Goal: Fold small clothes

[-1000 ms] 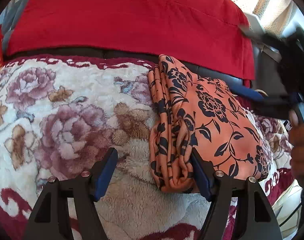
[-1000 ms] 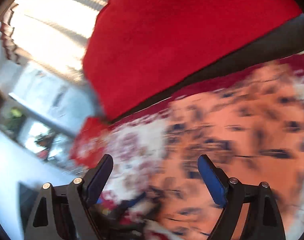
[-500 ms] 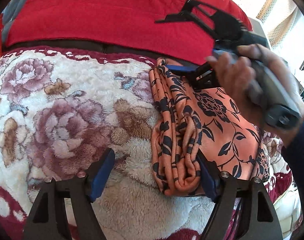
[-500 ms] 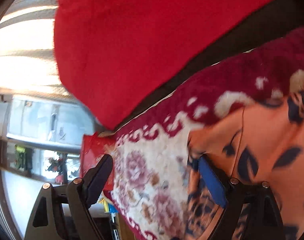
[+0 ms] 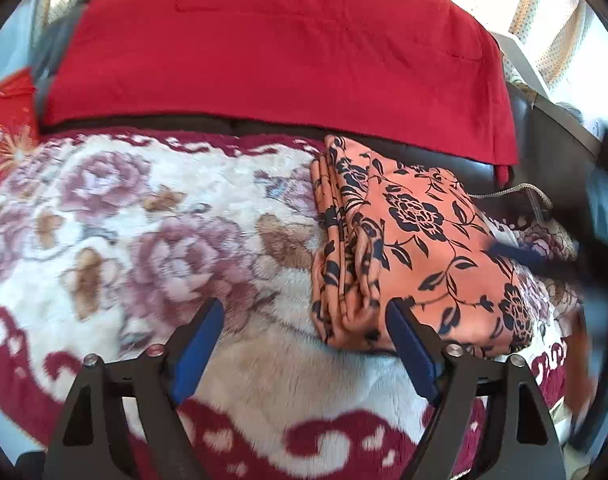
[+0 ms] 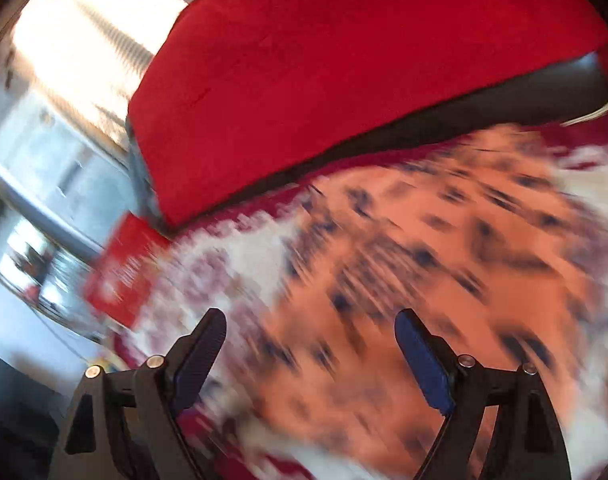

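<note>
A folded orange garment with a black flower print [image 5: 415, 248] lies on the fluffy floral blanket [image 5: 144, 220], right of centre in the left wrist view. My left gripper [image 5: 304, 312] hovers just in front of it; its jaws are opening, with only blanket between them. Its right pad sits close to the garment's near left corner. In the right wrist view the same garment [image 6: 423, 248] is a motion-blurred orange patch beyond my right gripper [image 6: 311, 320], which stands open and holds nothing. A blurred blue finger [image 5: 515, 256] of that gripper crosses the garment's right edge.
A red cover [image 5: 284, 48] drapes the dark sofa back behind the blanket. A red embroidered cushion [image 5: 8, 120] lies at the far left. A pale cord [image 5: 515, 190] runs by the garment's far right corner. Bright curtains [image 6: 84, 40] fill the background.
My left gripper drew back and upward off the garment's near edge, and its jaws widened. The right gripper and hand swung from above the garment's far end to its right side, now blurred.
</note>
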